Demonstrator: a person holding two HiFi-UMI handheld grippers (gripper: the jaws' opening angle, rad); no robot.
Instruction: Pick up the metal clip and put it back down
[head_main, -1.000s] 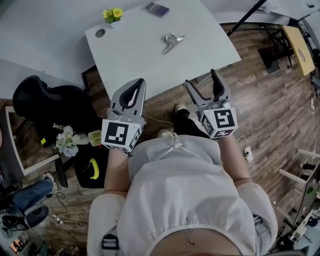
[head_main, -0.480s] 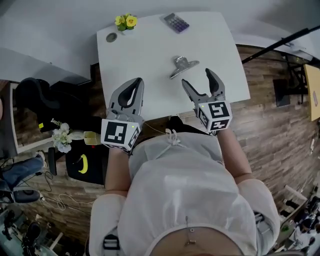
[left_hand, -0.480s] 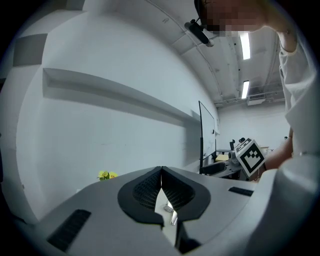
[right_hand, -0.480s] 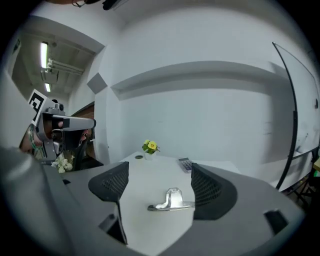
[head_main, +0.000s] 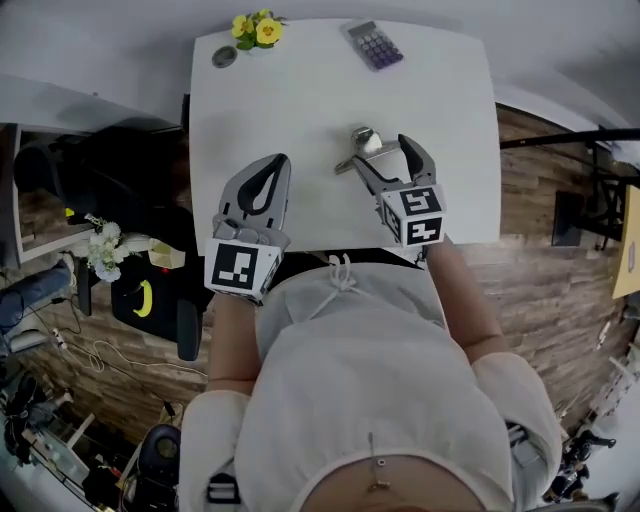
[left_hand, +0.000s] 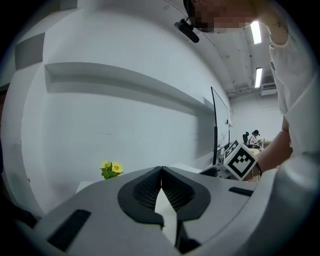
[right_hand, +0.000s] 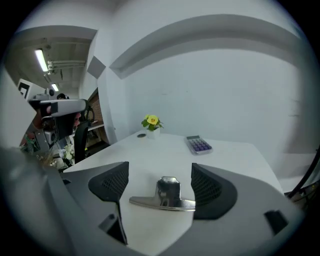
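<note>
The metal clip (head_main: 358, 150) is seen resting on the white table (head_main: 270, 110), framed between the widely parted jaws of the right gripper (head_main: 386, 160), which are not closed on it. The left gripper (head_main: 272, 170) is held clenched, jaws pressed together on nothing, over the table's near edge.

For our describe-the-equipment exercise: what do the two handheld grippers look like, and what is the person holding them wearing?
The left gripper and the right gripper match: light grey bodies, curved grey jaws with black mesh-textured inner pads. Each carries a white cube printed with black square markers at its rear. The person wears a pale, short-sleeved top.
</note>
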